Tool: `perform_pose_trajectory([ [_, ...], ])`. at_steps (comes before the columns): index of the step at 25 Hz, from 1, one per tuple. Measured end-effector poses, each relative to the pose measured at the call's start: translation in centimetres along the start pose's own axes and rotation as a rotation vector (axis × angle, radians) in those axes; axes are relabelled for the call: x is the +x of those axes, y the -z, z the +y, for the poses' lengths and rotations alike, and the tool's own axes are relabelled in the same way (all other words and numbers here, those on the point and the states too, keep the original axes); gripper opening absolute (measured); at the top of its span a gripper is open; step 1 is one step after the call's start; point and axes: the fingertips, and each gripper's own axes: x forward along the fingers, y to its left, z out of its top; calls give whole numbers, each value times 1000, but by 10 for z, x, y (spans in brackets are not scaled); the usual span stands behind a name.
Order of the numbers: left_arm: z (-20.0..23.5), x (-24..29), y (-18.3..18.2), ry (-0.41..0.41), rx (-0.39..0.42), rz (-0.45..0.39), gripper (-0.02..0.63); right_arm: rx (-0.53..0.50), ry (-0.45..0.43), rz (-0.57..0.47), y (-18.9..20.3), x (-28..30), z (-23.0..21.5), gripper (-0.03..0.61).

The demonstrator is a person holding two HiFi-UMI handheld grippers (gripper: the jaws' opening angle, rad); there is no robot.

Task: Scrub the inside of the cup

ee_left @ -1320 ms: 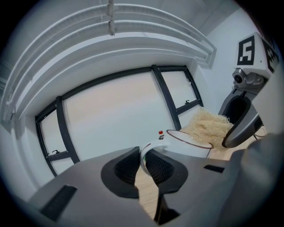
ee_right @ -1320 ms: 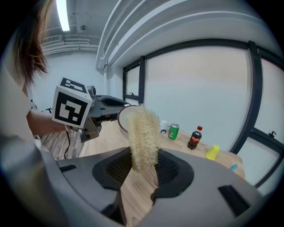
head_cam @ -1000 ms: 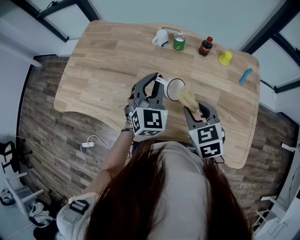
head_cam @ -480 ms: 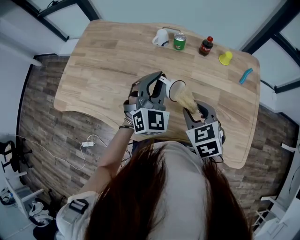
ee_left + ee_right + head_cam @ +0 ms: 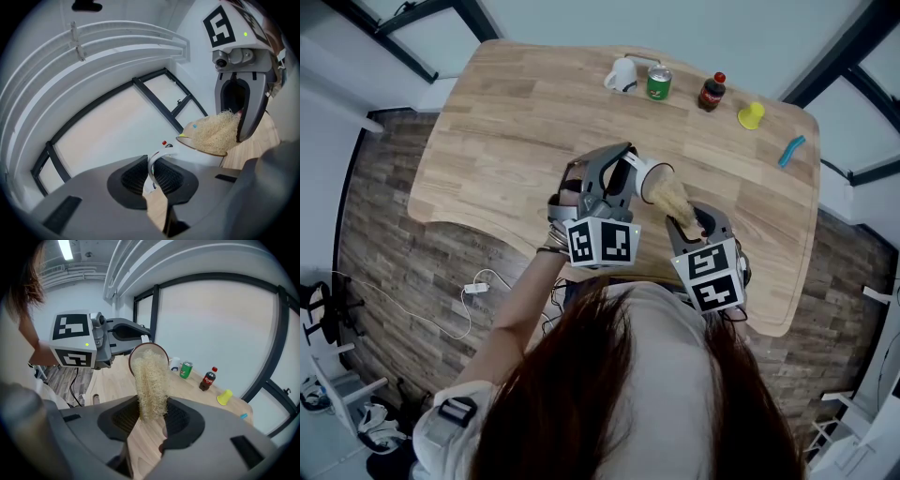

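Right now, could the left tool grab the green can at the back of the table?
Probably not: the left tool is shut on the cup's handle, so it's busy, though the table toward the green can looks free.

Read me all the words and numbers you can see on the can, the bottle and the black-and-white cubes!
No text here is clear enough to read.
Green can: its print is too small to read.
Dark soda bottle: red label, too small to read.
Marker cubes: only black-and-white square patterns, no letters or numbers.
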Motion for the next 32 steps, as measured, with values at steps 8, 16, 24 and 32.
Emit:
perform_pose_trajectory([
  [8,-6,1,-2,11,59,-17,44,30,-19,46,5,5,1,158],
  [16,-13,1,-7,28,123,-39,44,52,-30,86,10,7,3,158],
  [24,-19,3,-11,44,184,-64,44,87,-45,115,12,9,3,158],
  [32,-26,1,-13,61,231,-82,44,108,-64,147,16,11,7,158],
])
